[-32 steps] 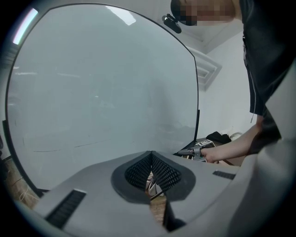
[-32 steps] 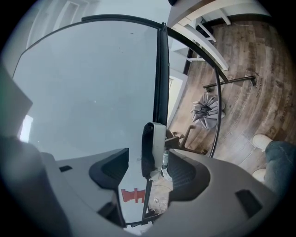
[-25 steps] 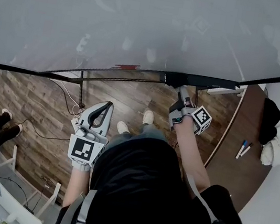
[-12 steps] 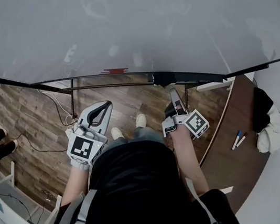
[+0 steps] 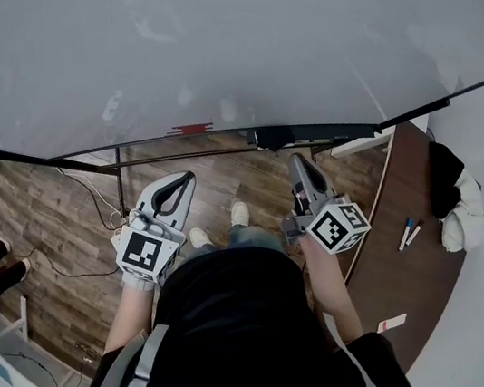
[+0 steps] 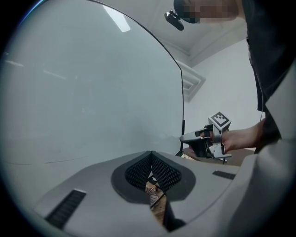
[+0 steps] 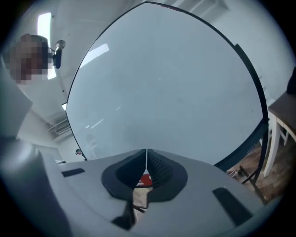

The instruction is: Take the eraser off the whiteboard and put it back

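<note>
- Change: a second ago the right tool [image 5: 295, 162] had its tip at the dark block on the bottom rail [image 5: 140, 142] of the whiteboard [image 5: 249, 42], jaws wide. It has since drawn back toward the person and rolled over, and its jaws are pressed together with nothing between them.
- Reading: the eraser [image 5: 274, 136] has been let go, so the put-back looks finished (a judgement from how things lie).
- Position: the eraser sits on the bottom rail, right of a red mark [image 5: 193, 127] and apart from both tools.
- Look: a small, dark oblong lying along the rail (too small for finer detail).
- The left tool [image 5: 187, 179] has its jaws together and is empty, low on the other side.
</note>
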